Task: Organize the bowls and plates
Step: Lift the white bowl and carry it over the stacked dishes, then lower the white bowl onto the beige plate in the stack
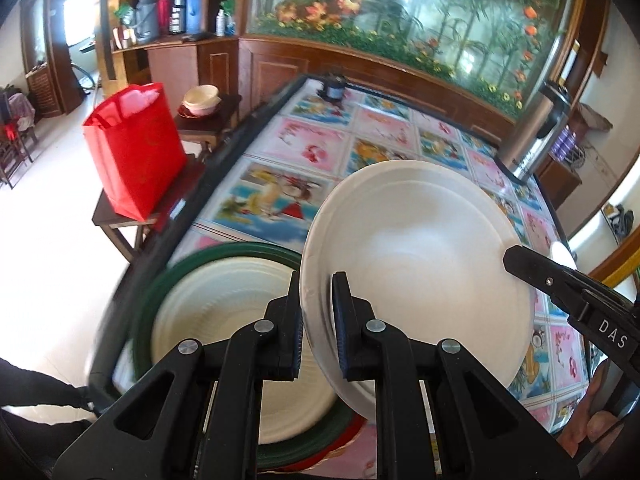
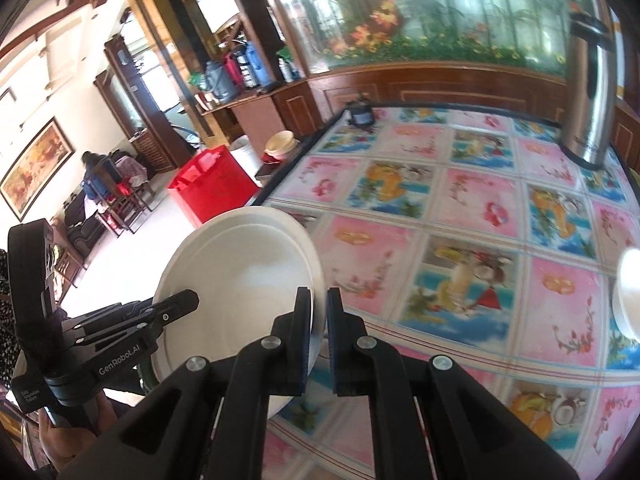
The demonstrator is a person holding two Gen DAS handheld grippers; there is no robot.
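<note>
Holding one white plate (image 1: pixel 420 264) in the air above the table (image 1: pixel 320 140), tilted, gripped from two sides by two grippers. Pinching the plate's near rim with the left gripper (image 1: pixel 318 320), its two fingers pressed together on the edge. Clamping the opposite rim with the right gripper (image 2: pixel 319 328), jaws likewise squeezed on the plate edge; showing in the left wrist view as one black finger reaching in from the right.

Lying under and left of the raised plate: one stack (image 1: pixel 224 320) at the table's near corner, made of a cream ribbed plate on top, a green-rimmed dish under it and something red below that; exact count of layers hard to tell. Peeking in at the right edge of the right wrist view: one more white dish (image 2: pixel 630 292), mostly cut off.

Standing elsewhere: one steel thermos (image 2: pixel 592 92) at the far right of the table, one small dark jar (image 2: pixel 360 114) at the far edge, one red bag (image 1: pixel 136 148) on a side stool, one pile of bowls (image 1: pixel 202 100) on another stool.
</note>
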